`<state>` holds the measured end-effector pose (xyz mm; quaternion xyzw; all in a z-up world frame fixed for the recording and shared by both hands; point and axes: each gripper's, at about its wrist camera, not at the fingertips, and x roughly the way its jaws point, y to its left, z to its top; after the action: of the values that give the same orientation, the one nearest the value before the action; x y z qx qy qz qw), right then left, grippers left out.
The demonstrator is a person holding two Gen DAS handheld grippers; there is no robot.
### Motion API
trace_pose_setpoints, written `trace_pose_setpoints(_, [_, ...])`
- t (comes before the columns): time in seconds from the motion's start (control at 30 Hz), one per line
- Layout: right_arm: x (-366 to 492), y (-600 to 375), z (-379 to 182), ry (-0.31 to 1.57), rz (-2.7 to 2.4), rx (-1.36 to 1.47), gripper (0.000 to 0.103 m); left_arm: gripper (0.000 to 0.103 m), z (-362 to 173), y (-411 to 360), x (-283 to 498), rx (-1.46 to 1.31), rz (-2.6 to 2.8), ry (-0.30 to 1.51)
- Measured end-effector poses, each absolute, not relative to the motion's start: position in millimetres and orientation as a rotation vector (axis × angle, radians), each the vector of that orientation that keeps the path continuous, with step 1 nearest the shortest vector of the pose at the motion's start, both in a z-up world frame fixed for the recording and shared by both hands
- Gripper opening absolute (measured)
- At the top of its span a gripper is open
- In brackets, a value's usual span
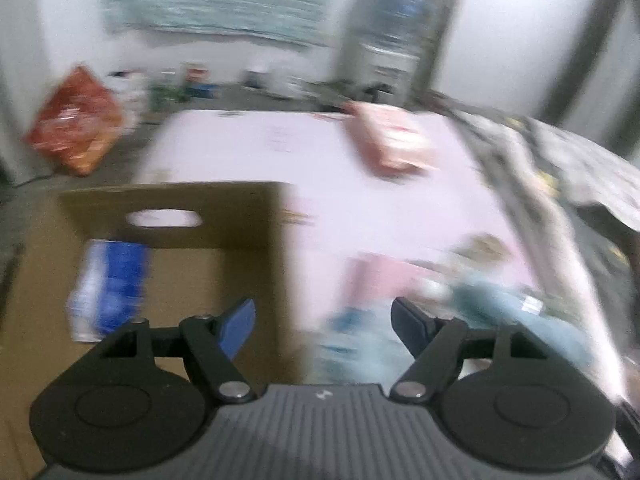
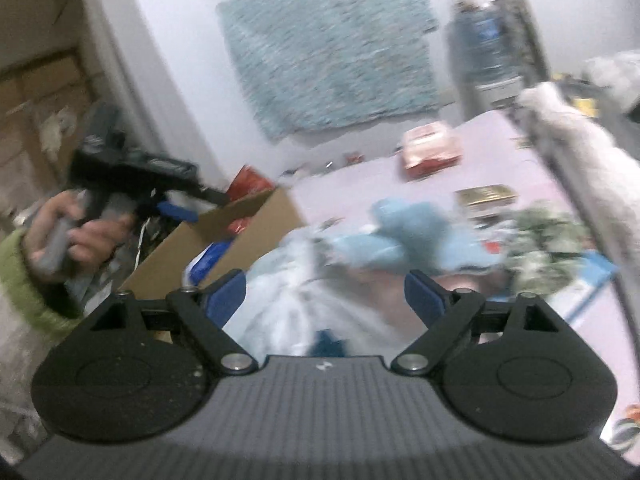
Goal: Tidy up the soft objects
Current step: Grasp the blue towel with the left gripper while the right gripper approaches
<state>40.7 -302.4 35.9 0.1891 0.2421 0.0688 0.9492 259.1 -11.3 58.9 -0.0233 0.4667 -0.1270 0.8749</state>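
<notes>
- Left gripper [image 1: 323,318]: fingers spread, nothing between them, over the near right wall of the cardboard box [image 1: 172,216].
- Blue-and-white pack [image 1: 108,288] lies in the box, left of its fingers.
- Right gripper [image 2: 325,294]: fingers spread and empty; the light blue plush [image 2: 404,236] lies on the pink sheet [image 2: 500,152] just beyond them.

Packet [image 1: 108,288] in box [image 1: 176,216], box left of bed [image 1: 248,148]

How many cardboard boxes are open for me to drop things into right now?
1. The cardboard box sits at the left edge of the pink bed, below the left gripper, with a blue-and-white pack inside. Blur may hide others.
</notes>
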Motion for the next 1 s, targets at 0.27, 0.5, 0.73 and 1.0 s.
trace_pose_setpoints(0.27, [45.9,-338.0,28.5,0.408,0.047,0.292,0.089,0.076,40.0,-111.0,253.2,-0.086,-0.500,1.169])
trace_pose_setpoints(0.5, [85.6,-332.1,10.1,0.455,0.106,0.250,0.089,0.078,-2.5,-133.5,283.3,-0.218,-0.469,1.356])
trace_pose_setpoints(0.73, [108.4,-327.6,1.7,0.495,0.176,0.269,0.054,0.083,-5.9,-146.8,298.7,-0.250,-0.445,1.373])
trace_pose_setpoints(1.0, [105.1,-310.8,-3.8,0.510,0.224,0.153,0.034,0.087,-11.7,-170.6,308.8,-0.192,-0.432,1.369])
